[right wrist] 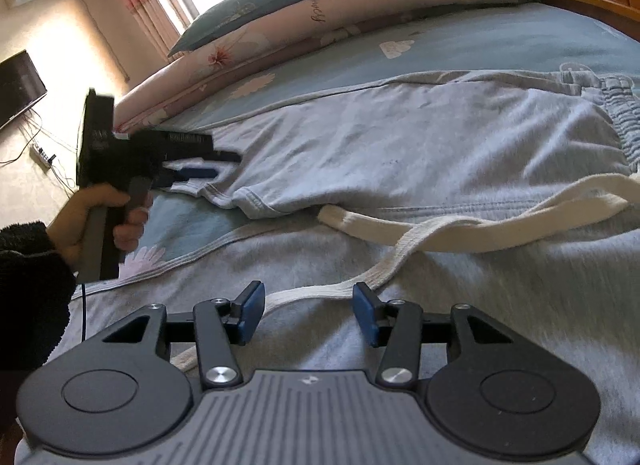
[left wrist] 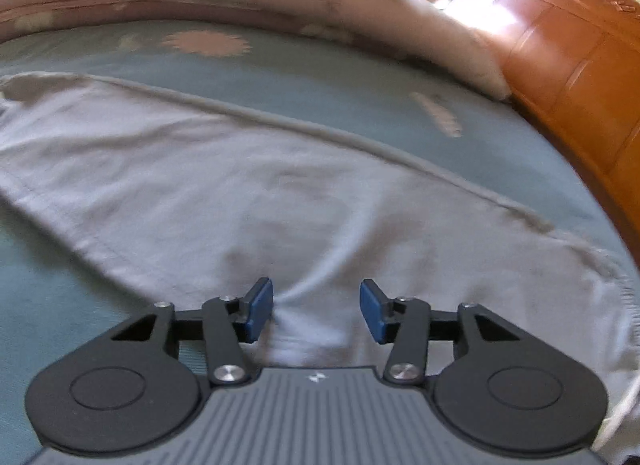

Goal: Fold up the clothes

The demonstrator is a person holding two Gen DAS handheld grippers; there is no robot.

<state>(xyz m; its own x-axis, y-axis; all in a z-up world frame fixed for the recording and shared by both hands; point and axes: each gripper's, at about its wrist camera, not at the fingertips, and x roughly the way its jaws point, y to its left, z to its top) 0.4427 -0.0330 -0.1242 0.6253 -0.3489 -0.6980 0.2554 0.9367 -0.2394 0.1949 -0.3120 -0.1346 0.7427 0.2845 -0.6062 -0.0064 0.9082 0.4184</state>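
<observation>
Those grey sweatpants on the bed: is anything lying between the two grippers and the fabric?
Nothing visible. The left gripper hangs open right over the grey sweatpants, bare cloth between its pads. The right gripper is open too; only the pants' own white drawstring runs beneath it.

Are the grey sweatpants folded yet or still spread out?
Spread: the grey sweatpants lie flat along the bed, legs apart, white drawstring loose.
</observation>
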